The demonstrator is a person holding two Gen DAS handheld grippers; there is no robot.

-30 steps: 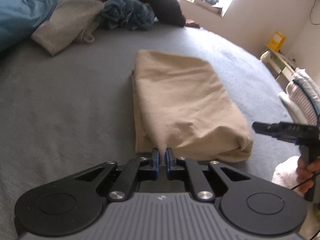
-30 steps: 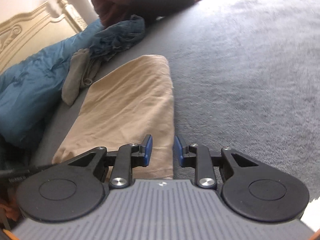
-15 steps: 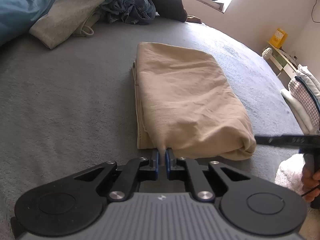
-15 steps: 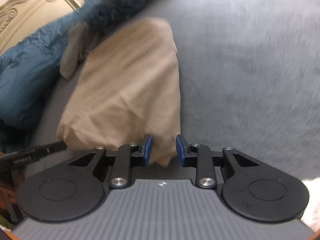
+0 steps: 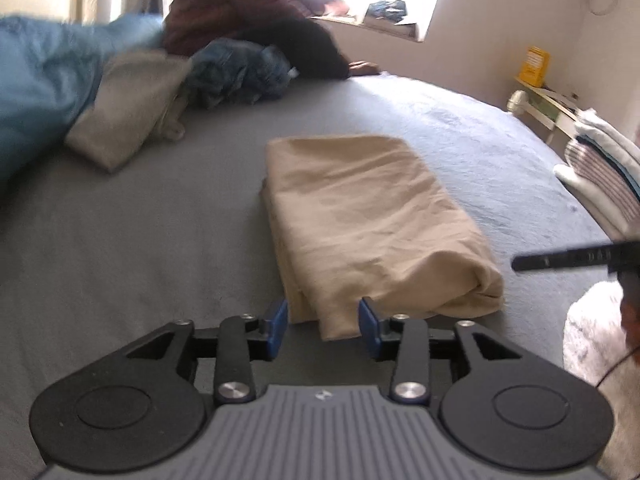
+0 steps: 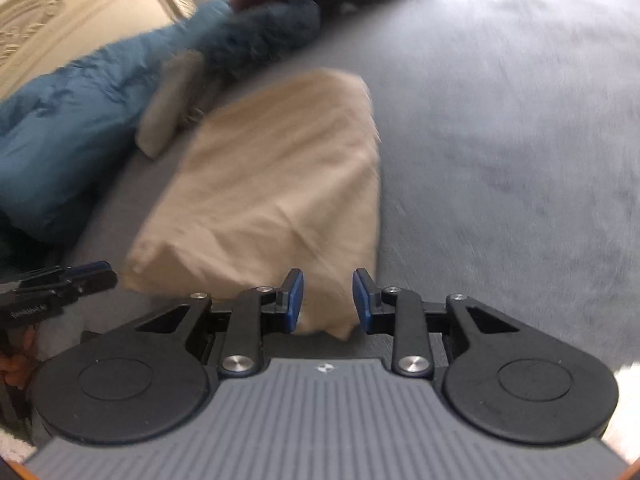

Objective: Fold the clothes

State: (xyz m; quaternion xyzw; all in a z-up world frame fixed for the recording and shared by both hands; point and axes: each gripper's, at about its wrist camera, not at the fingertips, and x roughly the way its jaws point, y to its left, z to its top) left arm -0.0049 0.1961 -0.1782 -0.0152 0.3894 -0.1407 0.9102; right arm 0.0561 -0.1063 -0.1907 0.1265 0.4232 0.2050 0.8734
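I am looking down both grippers at the beige cloth, which is lying as a long folded bundle on the grey bed, running away from both sets of jaws.

What is changing is on my left. A second ago the left gripper was pinched shut on the cloth's near edge; now its jaws are standing wide apart, with the near left corner drooping loose between them and nothing held. So I am reading this as a release: the edge is being let go and is settling onto the bed.

The right gripper is also standing open, much as it was a second ago, with the cloth's near right corner lying in the gap just ahead of its pads and not gripped. That view is smeared, so the right gripper is moving, though I cannot tell which way.

For the task, the cloth is lying in layers, its long edges roughly parallel and its near end rolled over. Whether another fold across its length is wanted, the views are not settling.

Beyond the cloth's far end, to the left of my jaws, a heap of clothes is waiting unfolded. Off to the right of the left jaws, a stack of folded things is sitting.
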